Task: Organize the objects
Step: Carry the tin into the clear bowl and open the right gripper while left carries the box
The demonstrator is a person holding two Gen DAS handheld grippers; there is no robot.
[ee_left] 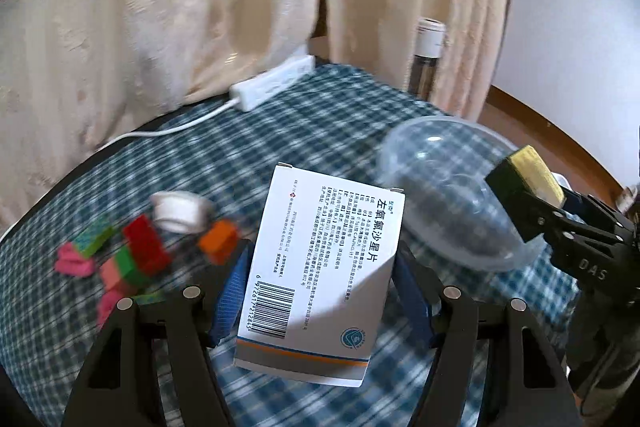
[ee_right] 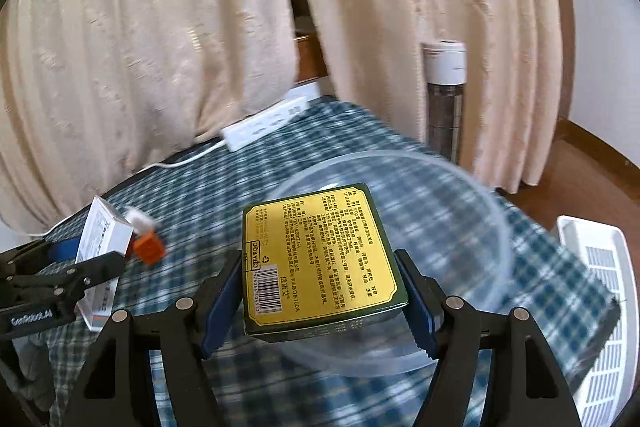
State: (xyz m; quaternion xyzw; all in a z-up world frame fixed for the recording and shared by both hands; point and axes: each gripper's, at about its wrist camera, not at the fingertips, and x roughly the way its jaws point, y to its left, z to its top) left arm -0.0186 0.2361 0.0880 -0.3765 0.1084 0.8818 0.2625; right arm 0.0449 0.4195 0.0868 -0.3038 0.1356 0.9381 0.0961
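Note:
My left gripper point(ee_left: 320, 287) is shut on a white medicine box point(ee_left: 320, 267) and holds it above the checked tablecloth point(ee_left: 280, 131). It also shows in the right wrist view point(ee_right: 100, 251). My right gripper point(ee_right: 324, 295) is shut on a gold and green box point(ee_right: 316, 255) and holds it over the near rim of a clear plastic bowl point(ee_right: 460, 211). In the left wrist view the bowl point(ee_left: 452, 195) lies right of the white box, with the gold box point(ee_left: 528, 179) beyond it.
Several coloured blocks point(ee_left: 140, 247), an orange block point(ee_left: 220, 241) and a white tape roll point(ee_left: 180, 211) lie at the left. A white power strip point(ee_left: 272, 83) lies at the table's far edge by the curtains. A white basket point(ee_right: 600, 287) stands off the table's right.

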